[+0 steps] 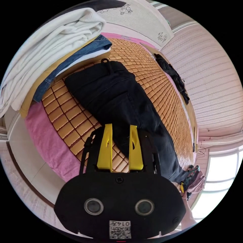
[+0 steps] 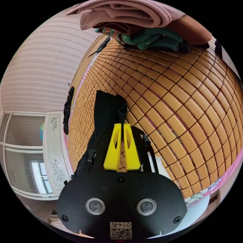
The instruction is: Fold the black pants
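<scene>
The black pants lie stretched lengthwise on a bed covered with a bamboo mat, the waistband end near a stack of folded clothes and the legs running away toward the far end.

In the left gripper view, the left hand-held gripper is above the middle of the pants, its yellow jaws parted with a clear gap between them; the tips sit over the edge of the dark cloth, and nothing is caught between them. The stack beside the waistband holds a white garment on top, blue denim under it and a yellow piece below. A pink sheet shows under the mat's edge. Another dark garment lies along the far edge of the mat by the striped wall. At the leg end of the pants a second pile of pink and patterned clothes sits, and a small bit of yellow shows just beside it; whether that is the other gripper I cannot tell.

In the right gripper view, the right hand-held gripper has its jaws drawn close together, pinching a raised fold of the black pants at their tips, the cloth bunched up off the mat. Beyond it sits a pile with a pink garment on top of a green knitted one.
</scene>
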Available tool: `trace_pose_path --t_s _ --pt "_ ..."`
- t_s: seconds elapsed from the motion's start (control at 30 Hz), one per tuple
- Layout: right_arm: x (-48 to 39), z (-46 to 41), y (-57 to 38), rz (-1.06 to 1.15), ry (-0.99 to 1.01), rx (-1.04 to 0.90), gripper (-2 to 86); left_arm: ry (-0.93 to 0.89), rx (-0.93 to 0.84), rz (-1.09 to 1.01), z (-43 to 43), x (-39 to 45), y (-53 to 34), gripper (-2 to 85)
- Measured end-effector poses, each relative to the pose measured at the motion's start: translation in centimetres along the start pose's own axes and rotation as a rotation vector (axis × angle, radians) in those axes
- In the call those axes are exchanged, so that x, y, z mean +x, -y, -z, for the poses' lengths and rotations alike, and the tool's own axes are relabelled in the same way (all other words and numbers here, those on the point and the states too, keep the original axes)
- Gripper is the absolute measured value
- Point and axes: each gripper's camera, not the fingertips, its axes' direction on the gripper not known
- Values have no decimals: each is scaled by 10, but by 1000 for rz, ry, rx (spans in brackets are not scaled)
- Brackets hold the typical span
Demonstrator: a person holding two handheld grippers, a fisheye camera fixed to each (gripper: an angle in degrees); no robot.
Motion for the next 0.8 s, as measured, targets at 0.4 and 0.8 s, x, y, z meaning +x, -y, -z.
trace_pose_path --t_s 0.4,0.8 --pt "79 107 -76 154 -15 -64 9 -93 -100 -207 39 -32 -125 82" --pt "117 136 -127 86 -155 18 88 64 19 -702 90 40 -222 107"
